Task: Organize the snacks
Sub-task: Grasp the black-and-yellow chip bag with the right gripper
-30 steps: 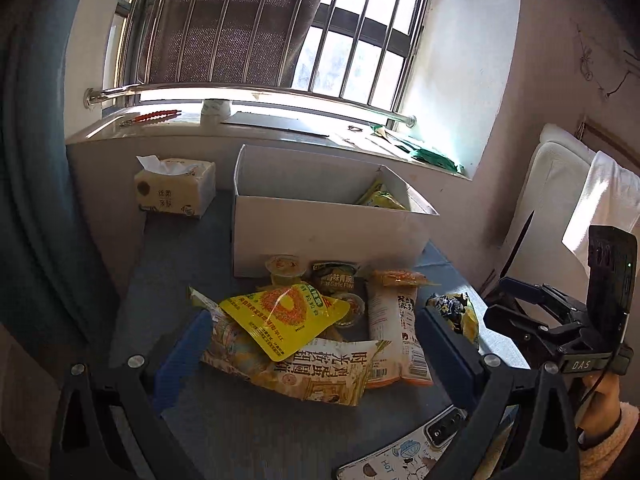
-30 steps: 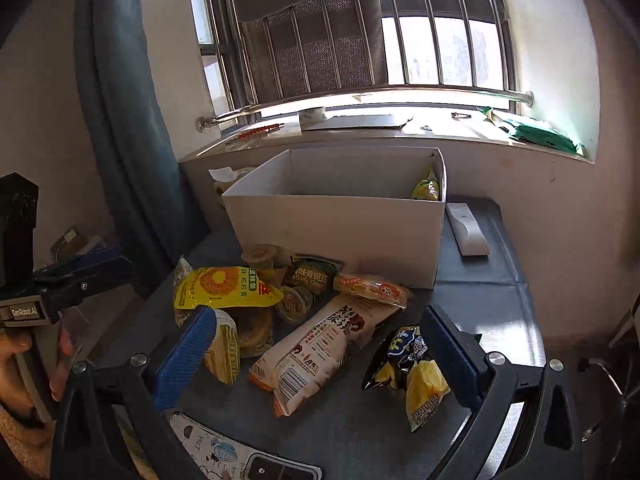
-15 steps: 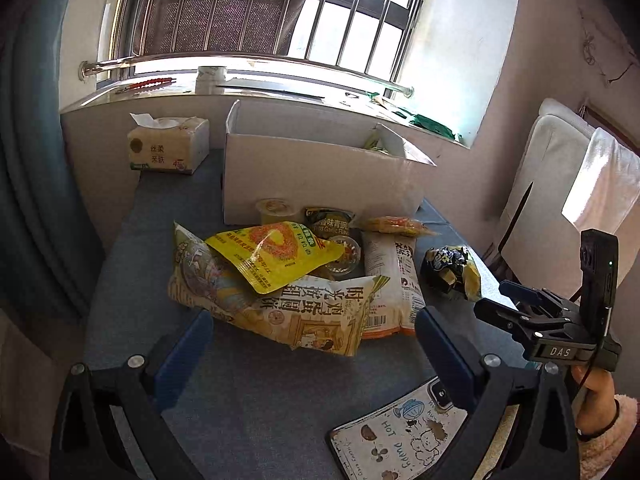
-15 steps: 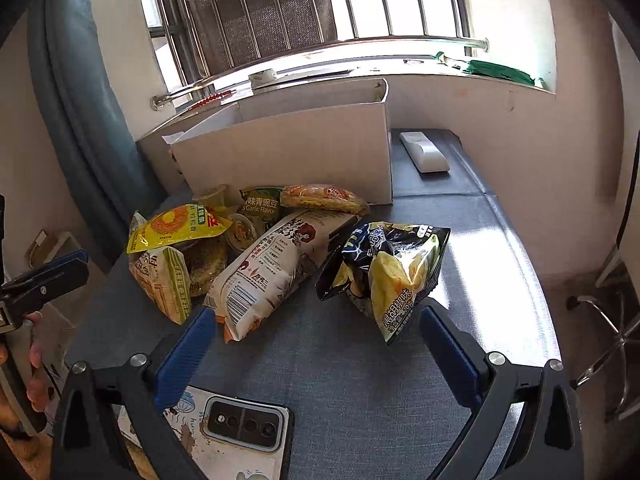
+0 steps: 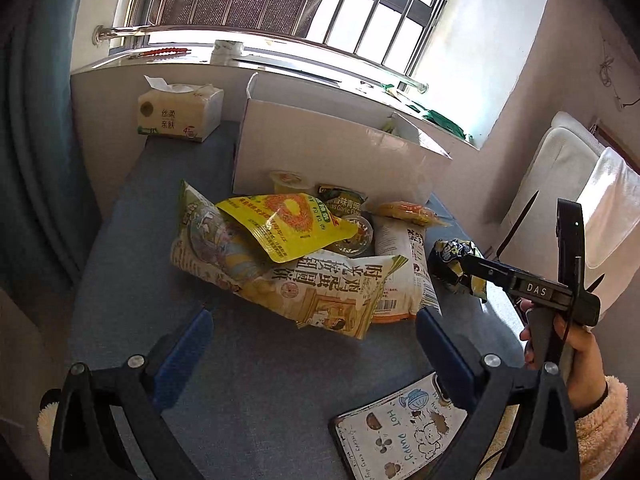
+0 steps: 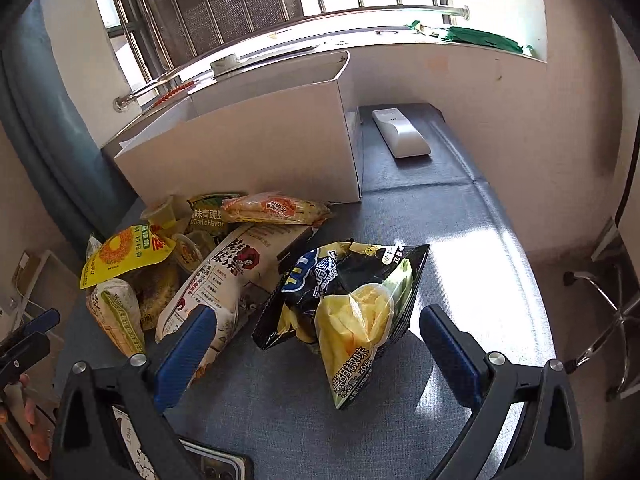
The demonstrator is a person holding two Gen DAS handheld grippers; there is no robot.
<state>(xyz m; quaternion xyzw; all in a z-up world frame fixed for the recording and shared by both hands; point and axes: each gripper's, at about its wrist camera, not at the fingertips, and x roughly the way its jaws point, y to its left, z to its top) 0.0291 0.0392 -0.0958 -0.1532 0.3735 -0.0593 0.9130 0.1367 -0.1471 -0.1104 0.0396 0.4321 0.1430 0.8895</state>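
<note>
Both hand-held grippers stand wide apart: the right hand-held gripper (image 6: 314,354) straddles the black chip bag (image 6: 344,304) on the worktop (image 6: 460,248); the left hand-held gripper (image 5: 314,350) holds nothing.

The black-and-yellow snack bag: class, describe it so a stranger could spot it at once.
Start at the white box on the blue table. In front of it lies a snack pile; the black-and-yellow bag sits at its right end, between the right gripper's open fingers. It alone is black.

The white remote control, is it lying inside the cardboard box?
No, the white remote control lies on the grey table to the right of the cardboard box, outside its walls.
</note>
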